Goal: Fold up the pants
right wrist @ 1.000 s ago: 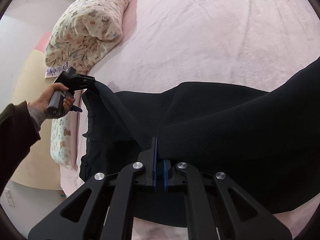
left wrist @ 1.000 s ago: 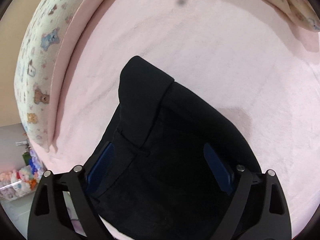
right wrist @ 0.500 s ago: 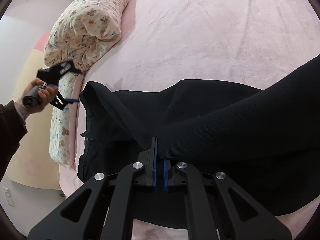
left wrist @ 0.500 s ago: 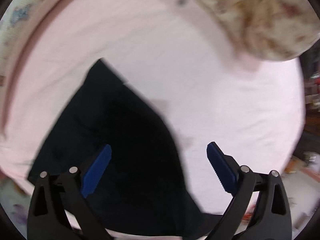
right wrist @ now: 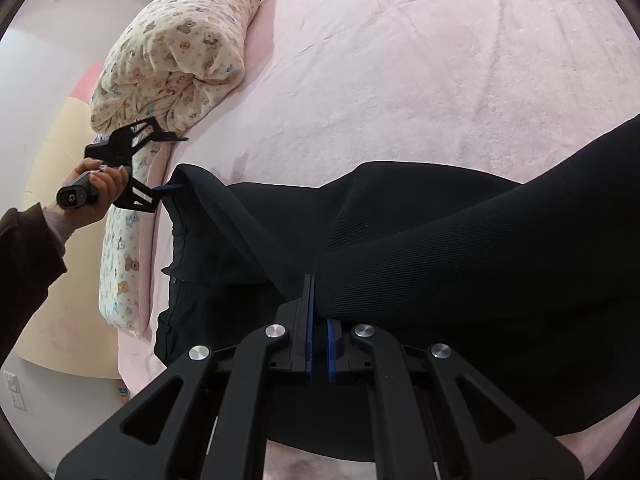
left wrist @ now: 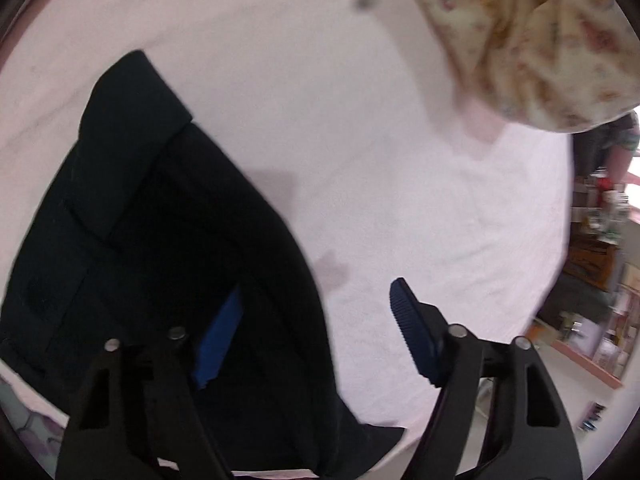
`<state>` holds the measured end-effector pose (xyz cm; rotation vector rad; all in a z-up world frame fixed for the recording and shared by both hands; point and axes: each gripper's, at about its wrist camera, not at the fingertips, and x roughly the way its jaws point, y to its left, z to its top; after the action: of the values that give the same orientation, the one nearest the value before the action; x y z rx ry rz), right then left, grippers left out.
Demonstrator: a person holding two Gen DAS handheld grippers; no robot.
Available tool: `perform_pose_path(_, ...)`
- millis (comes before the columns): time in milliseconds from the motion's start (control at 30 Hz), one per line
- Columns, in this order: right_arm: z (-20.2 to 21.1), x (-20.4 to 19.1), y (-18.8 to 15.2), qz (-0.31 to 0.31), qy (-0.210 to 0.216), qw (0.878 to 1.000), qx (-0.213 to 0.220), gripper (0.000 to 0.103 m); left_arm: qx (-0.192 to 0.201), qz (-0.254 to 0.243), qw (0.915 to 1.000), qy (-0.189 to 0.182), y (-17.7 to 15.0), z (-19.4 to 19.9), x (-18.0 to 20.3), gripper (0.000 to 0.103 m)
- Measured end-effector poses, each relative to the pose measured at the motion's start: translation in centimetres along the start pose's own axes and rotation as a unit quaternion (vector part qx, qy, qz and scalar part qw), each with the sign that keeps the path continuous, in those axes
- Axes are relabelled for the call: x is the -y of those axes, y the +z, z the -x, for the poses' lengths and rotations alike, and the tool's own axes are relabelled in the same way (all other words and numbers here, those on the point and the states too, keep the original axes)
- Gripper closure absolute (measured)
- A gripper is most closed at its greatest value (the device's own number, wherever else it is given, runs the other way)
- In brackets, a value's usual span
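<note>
One pair of black pants [right wrist: 440, 248] lies across the pink bed [right wrist: 420, 80], the waist end toward the bed's left edge and partly doubled over itself. The right gripper [right wrist: 318, 308] has its pads pressed together on a fold of the fabric near the middle, probably to keep that crease pinned while the other end is handled. The left gripper [left wrist: 316, 320] hangs over the waist corner with its jaws spread wide and nothing between them; one pad sits above the cloth, the other above bare bed, so it looks freed to reach for a new hold. One rolled quilt [right wrist: 180, 60] with a bear print rests at the bed's far edge, well apart from the pants. Two grippers, one garment.
</note>
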<state>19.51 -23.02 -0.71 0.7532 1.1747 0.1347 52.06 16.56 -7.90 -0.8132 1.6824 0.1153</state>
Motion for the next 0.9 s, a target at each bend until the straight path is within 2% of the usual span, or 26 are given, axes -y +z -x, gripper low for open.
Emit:
perform_pose_path(33, 0.0, 0.0, 0.0, -0.002, 0.001, 1.0, 0.0, 0.098, 0.003, 0.002, 0.9999, 0.015, -0.1, 0.1, -0.6, 0.035)
perform_pose_path(133, 0.1, 0.1, 0.0, -0.004, 0.003, 1.0, 0.0, 0.098, 0.014, 0.023, 0.9977, 0.062, -0.4, -0.6, -1.0, 0.05)
perform_pose_path(167, 0.1, 0.1, 0.0, -0.004, 0.005, 1.0, 0.001, 0.098, 0.015, 0.025, 0.997, 0.071, -0.4, -0.7, -1.0, 0.058)
perform_pose_path(233, 0.1, 0.2, 0.0, -0.003, 0.006, 1.0, 0.0, 0.098, 0.021, 0.03, 0.9961, 0.081, -0.7, -0.8, -0.9, 0.066)
perform_pose_path(300, 0.1, 0.2, 0.0, -0.004, 0.006, 1.0, 0.001, 0.098, 0.027, 0.031, 0.9948, 0.094, -1.0, -0.7, -0.7, 0.081)
perform_pose_path(333, 0.1, 0.2, 0.0, -0.005, 0.006, 1.0, 0.001, 0.098, 0.032, 0.033, 0.994, 0.099, -1.3, -0.4, -0.8, 0.085)
perform_pose_path(467, 0.3, 0.3, 0.0, -0.008, 0.004, 1.0, 0.003, 0.098, 0.055, 0.032, 0.9942, 0.087, -2.8, 1.2, -1.4, 0.092)
perform_pose_path(600, 0.8, 0.3, 0.2, -0.008, 0.002, 1.0, 0.013, 0.098, 0.093, 0.025, 0.9947, 0.036, -5.5, 4.2, -3.2, 0.092)
perform_pose_path(800, 1.9, 0.7, -0.2, 0.004, -0.001, 1.0, 0.021, 0.098, 0.146, -0.004, 0.9885, -0.039, -11.6, 9.5, -8.7, 0.092)
perform_pose_path(900, 2.4, 0.5, -1.2, 0.022, -0.011, 1.0, 0.014, 0.098, 0.163, -0.015, 0.9851, -0.053, -14.0, 9.8, -12.4, 0.092)
